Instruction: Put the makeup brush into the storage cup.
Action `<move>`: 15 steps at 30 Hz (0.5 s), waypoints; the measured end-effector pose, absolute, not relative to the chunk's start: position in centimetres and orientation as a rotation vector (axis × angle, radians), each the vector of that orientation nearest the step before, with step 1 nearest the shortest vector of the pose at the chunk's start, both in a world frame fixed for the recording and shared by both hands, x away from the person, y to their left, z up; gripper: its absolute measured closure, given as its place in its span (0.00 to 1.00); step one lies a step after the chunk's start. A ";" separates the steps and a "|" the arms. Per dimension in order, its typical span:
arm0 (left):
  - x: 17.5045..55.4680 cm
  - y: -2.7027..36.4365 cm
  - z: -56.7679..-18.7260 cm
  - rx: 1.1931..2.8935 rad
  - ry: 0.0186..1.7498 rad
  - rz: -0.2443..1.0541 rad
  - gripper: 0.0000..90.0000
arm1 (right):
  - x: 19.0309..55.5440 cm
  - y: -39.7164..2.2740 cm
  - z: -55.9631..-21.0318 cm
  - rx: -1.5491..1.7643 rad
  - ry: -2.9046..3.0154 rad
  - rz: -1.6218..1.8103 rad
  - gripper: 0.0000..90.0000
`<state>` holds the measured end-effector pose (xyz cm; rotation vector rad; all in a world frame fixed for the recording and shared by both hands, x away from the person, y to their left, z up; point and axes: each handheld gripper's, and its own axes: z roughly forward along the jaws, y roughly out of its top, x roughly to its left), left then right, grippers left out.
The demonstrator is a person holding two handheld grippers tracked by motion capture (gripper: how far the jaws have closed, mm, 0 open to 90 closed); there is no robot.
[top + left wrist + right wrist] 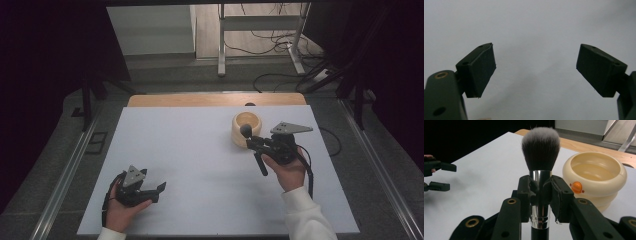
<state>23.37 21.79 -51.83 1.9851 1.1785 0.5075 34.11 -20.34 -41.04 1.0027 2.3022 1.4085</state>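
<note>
The room beyond the table (210,165) is mostly lost in darkness: both sides of the high view are black, and only a strip at twelve o'clock shows grey floor, metal desk legs (221,45) and loose cables (280,42). The person is cut off at the bottom edge, so only hands and a white sleeve (307,215) come in.

The table carries a large matte white sheet, smooth and bare over most of its face, with a band of pale wood (215,99) left exposed along its far edge.

A cream bowl (247,127) sits at about one o'clock on the sheet. It is round, thick-walled and ribbed in stacked rings, with an orange button (576,187) on its side seen in the right gripper view; it looks glossy, like plastic, and its inside appears empty.

The right gripper (256,144), held in the right hand (286,170) just at four o'clock of the bowl, has its jaws clamped narrow on a makeup brush (540,170) at the shiny chrome ferrule. The brush stands upright in that view, its dense bristle head dark with pale tips; its black handle is cut off below. In the high view the bristle head overlaps the bowl's near rim.

The left gripper (159,189) lies low at seven o'clock in the left hand (120,210), well apart from the bowl, jaws spread wide with nothing between the matte black pads (480,71).
</note>
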 end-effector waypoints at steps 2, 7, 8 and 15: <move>23.4 21.8 -51.8 1.986 1.178 0.508 0.18 | 34.1 -20.3 -41.0 1.006 2.298 1.412 0.79; 23.4 21.8 -51.8 1.988 1.177 0.507 0.18 | 34.2 -20.3 -40.8 1.015 2.277 1.435 0.79; 23.4 21.8 -51.8 1.987 1.177 0.507 0.18 | 34.2 -20.3 -40.8 1.014 2.272 1.438 0.79; 23.4 21.8 -51.8 1.990 1.174 0.510 0.18 | 34.6 -20.1 -40.4 1.020 2.251 1.449 0.79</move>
